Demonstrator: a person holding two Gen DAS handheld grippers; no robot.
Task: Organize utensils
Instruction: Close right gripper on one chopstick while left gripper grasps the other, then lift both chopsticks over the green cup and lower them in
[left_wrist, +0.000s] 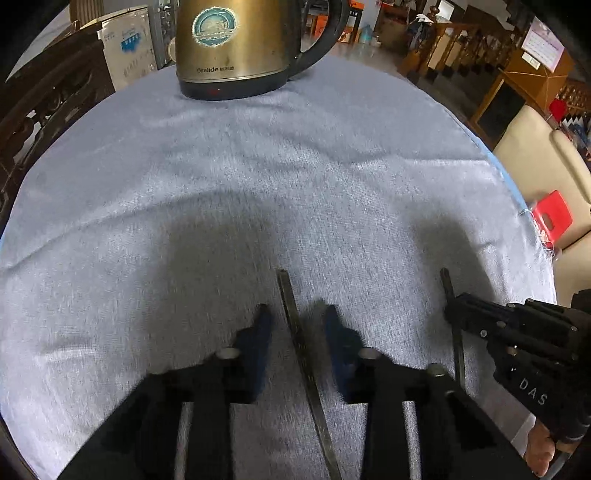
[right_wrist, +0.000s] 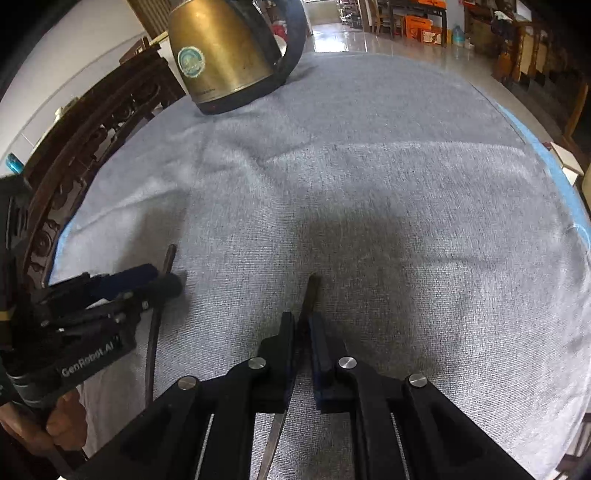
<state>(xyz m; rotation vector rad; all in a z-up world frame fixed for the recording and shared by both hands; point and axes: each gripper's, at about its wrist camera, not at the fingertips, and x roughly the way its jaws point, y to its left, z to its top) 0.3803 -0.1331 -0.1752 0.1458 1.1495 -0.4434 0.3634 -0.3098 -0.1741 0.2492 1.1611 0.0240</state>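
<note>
Table: the round table (left_wrist: 258, 166) wears a grey-blue cloth, lightly creased, with a blue edge showing on the right side.
Kettle: a brass-coloured kettle (left_wrist: 231, 48) with a black base and black handle stands upright at the far edge of the table, well apart from both claws.
Chair: a dark carved wooden chair (right_wrist: 85, 147) stands just beyond the table's left rim.
Left claw: the left claw (left_wrist: 297, 325) hangs low over the near part of the cloth, its blue-padded fingers (left_wrist: 260, 343) spread apart on either side of one utensil, with a gap on each side and neither pad pressing it.
Right claw: the right claw (right_wrist: 302, 325) has its fingers (right_wrist: 286, 339) drawn together on the second utensil's handle.
Left utensil: a long flat metal utensil handle (left_wrist: 295, 325) runs between the spread fingers, pointing away toward the kettle; whether it rests on the cloth I cannot tell.
Right utensil: a dark slim utensil (right_wrist: 312, 291) sticks forward out of the closed fingers, its tip just above the cloth, parallel to the other one and near it.
</note>
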